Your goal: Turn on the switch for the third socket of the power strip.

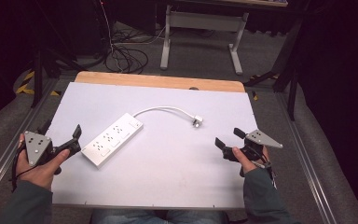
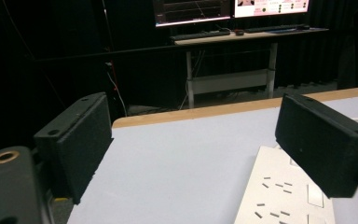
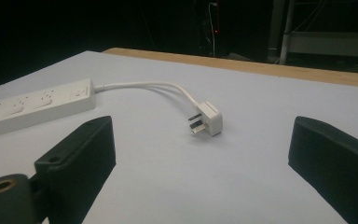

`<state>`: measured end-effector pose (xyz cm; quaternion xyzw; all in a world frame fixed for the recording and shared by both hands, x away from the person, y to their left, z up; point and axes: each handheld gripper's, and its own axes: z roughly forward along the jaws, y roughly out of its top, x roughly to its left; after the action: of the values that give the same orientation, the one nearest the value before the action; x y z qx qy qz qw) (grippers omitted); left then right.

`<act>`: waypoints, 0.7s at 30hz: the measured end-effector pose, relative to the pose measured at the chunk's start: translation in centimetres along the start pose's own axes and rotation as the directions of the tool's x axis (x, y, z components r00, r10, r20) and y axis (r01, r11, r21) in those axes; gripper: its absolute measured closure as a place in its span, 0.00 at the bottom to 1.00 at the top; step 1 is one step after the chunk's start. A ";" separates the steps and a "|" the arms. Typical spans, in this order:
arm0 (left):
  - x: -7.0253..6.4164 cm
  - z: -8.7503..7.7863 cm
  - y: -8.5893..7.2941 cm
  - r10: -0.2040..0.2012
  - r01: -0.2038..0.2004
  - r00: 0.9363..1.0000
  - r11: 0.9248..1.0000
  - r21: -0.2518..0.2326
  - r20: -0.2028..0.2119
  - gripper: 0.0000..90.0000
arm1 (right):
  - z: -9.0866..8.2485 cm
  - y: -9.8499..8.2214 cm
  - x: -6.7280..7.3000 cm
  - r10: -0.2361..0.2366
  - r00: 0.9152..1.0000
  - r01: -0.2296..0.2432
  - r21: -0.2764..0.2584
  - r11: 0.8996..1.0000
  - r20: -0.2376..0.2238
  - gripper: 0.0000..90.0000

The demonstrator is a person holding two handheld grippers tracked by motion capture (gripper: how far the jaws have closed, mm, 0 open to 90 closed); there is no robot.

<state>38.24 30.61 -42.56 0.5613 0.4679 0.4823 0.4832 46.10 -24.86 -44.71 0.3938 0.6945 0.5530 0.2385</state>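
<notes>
A white power strip (image 1: 113, 139) lies slantwise on the white table top (image 1: 168, 182), left of centre. Its white cable (image 1: 165, 110) curves right to a white plug (image 1: 196, 121) lying on its side. My left gripper (image 1: 76, 140) is held at the table's left edge, just left of the strip's near end, open with nothing between its jaws. In the left gripper view the strip (image 2: 284, 191) lies partly behind the right jaw of the left gripper (image 2: 198, 140). My right gripper (image 1: 228, 137) is open and empty near the right edge. In its view, the right gripper (image 3: 205, 163) faces the plug (image 3: 207, 119), with the strip (image 3: 32, 109) farther left.
A wooden strip (image 1: 158, 81) borders the table's far edge. Beyond it stand a desk frame (image 1: 200, 32) and loose floor cables (image 1: 126, 58). A desk with monitors and a keyboard (image 2: 200, 35) shows in the left gripper view. Metal rails (image 1: 307, 158) run along both sides.
</notes>
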 end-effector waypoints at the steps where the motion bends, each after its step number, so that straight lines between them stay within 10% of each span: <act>1: 0.0 0.0 0.0 0.001 -0.001 1.000 1.000 -0.001 -0.001 0.14 | 0.0 0.0 0.0 0.002 1.000 -0.002 0.002 1.000 0.000 0.09; 21: 0.5 -0.1 -0.1 0.006 -0.006 1.000 1.000 0.014 -0.029 0.54 | 0.0 0.0 0.1 0.002 1.000 -0.002 0.008 1.000 -0.001 0.09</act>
<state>38.20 31.08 -42.63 0.5589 0.4768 0.4885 0.4708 46.04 -24.76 -44.75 0.3950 0.6965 0.5505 0.2360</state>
